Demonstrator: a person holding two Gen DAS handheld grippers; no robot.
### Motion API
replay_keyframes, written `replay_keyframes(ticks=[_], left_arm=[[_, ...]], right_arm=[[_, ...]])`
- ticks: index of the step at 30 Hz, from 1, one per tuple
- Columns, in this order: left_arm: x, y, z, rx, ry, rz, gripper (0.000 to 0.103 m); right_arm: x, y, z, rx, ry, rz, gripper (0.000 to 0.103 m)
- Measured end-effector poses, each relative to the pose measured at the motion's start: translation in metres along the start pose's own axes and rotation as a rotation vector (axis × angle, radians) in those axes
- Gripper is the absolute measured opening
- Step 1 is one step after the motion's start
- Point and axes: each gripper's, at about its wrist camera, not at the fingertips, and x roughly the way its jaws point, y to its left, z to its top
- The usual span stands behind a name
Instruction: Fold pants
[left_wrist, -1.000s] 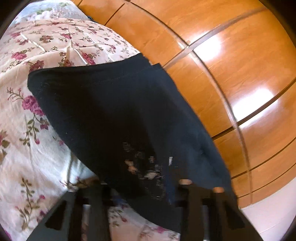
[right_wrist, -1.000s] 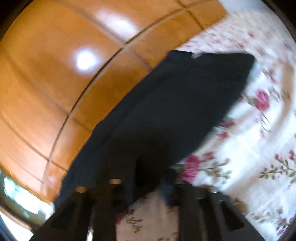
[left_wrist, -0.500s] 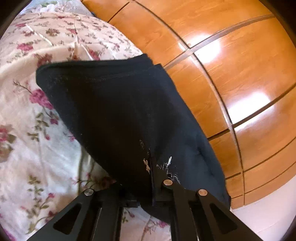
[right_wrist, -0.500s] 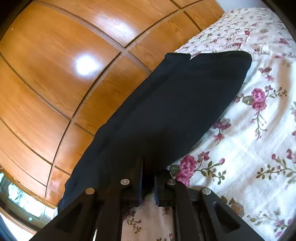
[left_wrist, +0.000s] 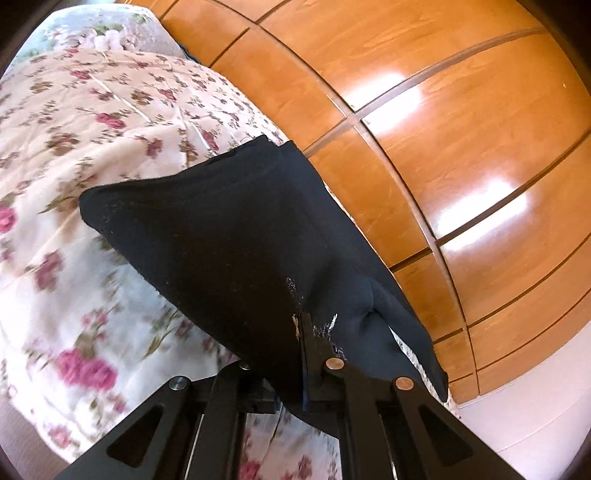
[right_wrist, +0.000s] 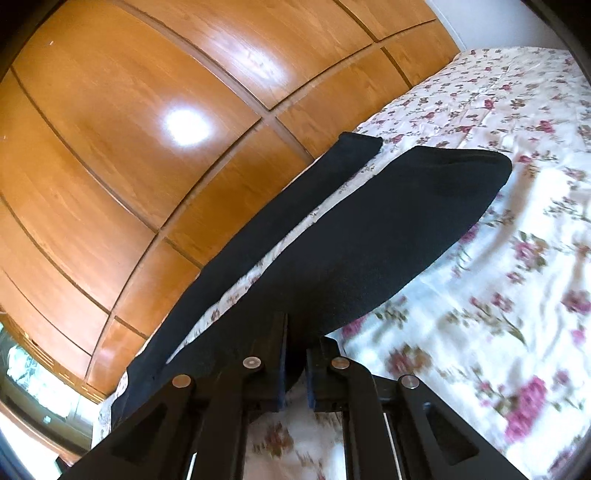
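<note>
The black pants (left_wrist: 221, 236) lie partly on the floral bedspread (left_wrist: 74, 122) along the bed's edge by the wooden wall. My left gripper (left_wrist: 291, 347) is shut on the near edge of the pants, with cloth draped over its left finger. In the right wrist view the pants (right_wrist: 369, 236) are lifted in a fold; a second strip of them (right_wrist: 258, 229) lies along the bed edge, with bedspread showing between. My right gripper (right_wrist: 295, 350) is shut on the near end of the lifted fold.
A glossy wooden panelled wall (left_wrist: 443, 129) runs right beside the bed and also shows in the right wrist view (right_wrist: 147, 129). The floral bedspread (right_wrist: 498, 295) stretches away on the far side. A pillow (left_wrist: 110, 33) lies at the head. White floor (left_wrist: 535, 417) shows below the wall.
Both grippers have risen and pulled back with the pants' edge. The held layer has lifted off the bed, opening a gap from the strip along the bed edge.
</note>
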Motion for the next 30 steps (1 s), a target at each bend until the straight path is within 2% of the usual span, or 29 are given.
replay_keyframes(ticks=[10,13,16,18,20,21,22,23,26,27,28,29,30], left_arm=[[-0.047,0.017,-0.024,0.001,-0.017,0.037,0.006],[-0.040,0.023,-0.033,0.019,0.020,0.069,0.007],[-0.028,0.033,-0.035,-0.018,0.047,0.080,0.011],[-0.027,0.034,-0.035,-0.042,0.045,0.052,0.014],[-0.026,0.034,-0.033,-0.041,0.049,0.041,0.021],[-0.026,0.032,-0.032,-0.033,0.053,0.041,0.023],[-0.026,0.030,-0.030,-0.021,0.051,0.050,0.023],[-0.026,0.028,-0.028,-0.008,0.040,0.067,0.024],[-0.029,0.030,-0.023,-0.019,0.005,0.095,0.026],[-0.031,0.036,-0.021,-0.034,0.005,0.100,0.026],[-0.030,0.039,-0.020,-0.053,0.009,0.099,0.025],[-0.030,0.040,-0.020,-0.064,0.004,0.096,0.023],[-0.031,0.040,-0.020,-0.059,-0.001,0.101,0.021]], right_arm=[[-0.043,-0.016,-0.027,0.028,0.020,0.026,0.008],[-0.041,-0.022,-0.032,0.028,0.044,0.011,0.008],[-0.033,-0.030,-0.034,0.063,0.074,0.004,0.010],[-0.031,-0.033,-0.033,0.098,0.078,0.014,0.012],[-0.031,-0.035,-0.029,0.118,0.073,0.021,0.024],[-0.033,-0.037,-0.024,0.122,0.055,0.021,0.039],[-0.035,-0.038,-0.020,0.124,0.031,0.017,0.050],[-0.037,-0.040,-0.015,0.127,0.005,0.008,0.051],[-0.034,-0.053,0.003,0.146,-0.018,-0.063,0.049],[-0.030,-0.059,0.009,0.161,-0.007,-0.067,0.037],[-0.028,-0.063,0.014,0.165,0.001,-0.067,0.017],[-0.028,-0.065,0.019,0.156,0.007,-0.099,0.010],[-0.030,-0.064,0.021,0.148,0.007,-0.105,0.010]])
